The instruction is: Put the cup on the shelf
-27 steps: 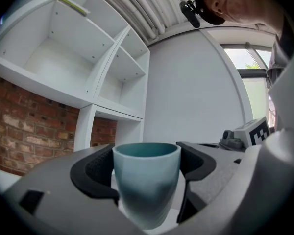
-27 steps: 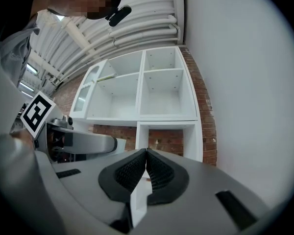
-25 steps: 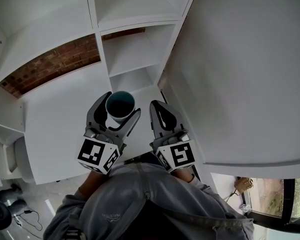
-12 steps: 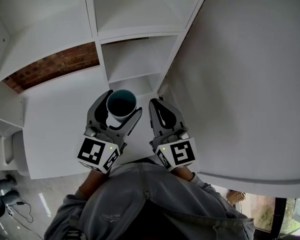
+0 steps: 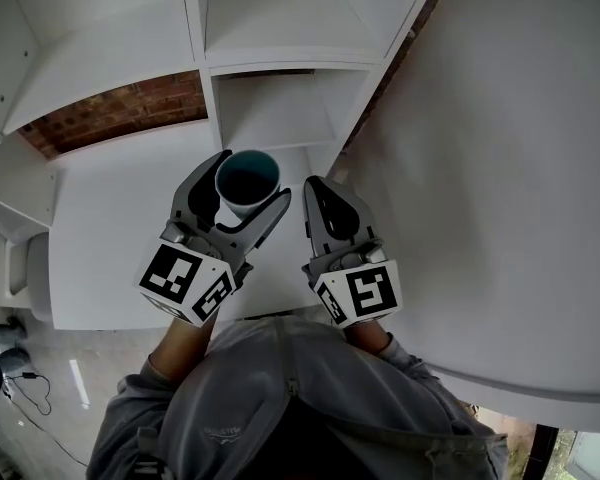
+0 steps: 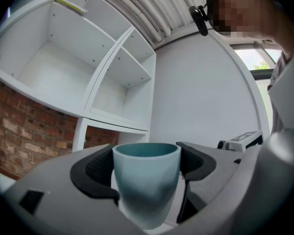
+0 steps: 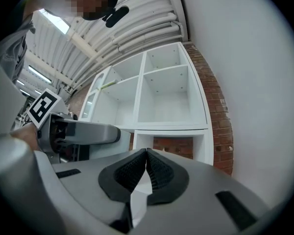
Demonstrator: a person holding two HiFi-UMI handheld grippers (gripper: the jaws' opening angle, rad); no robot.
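Observation:
A pale teal cup (image 5: 247,181) (image 6: 146,182) stands upright between the jaws of my left gripper (image 5: 242,193) (image 6: 147,170), which is shut on its sides. The cup's mouth faces up and it looks empty. My right gripper (image 5: 325,208) (image 7: 146,168) is just to the cup's right, shut with its ridged pads (image 7: 159,173) together and nothing between them. The white shelf unit (image 5: 270,108) (image 6: 112,89) (image 7: 161,97) rises straight ahead, its open compartments bare. Both grippers are held out in front of it, short of the shelves.
A brick wall (image 5: 120,113) (image 6: 19,131) shows behind the shelf's lower openings. A broad white panel (image 5: 500,168) fills the right side, close to my right gripper. The person's grey sleeves (image 5: 280,408) are below the grippers. A low white ledge (image 5: 120,238) runs under the grippers.
Both grippers have risen slightly and moved toward the shelf, the cup still held in the left one. The view has shifted so more of the upper compartments show.

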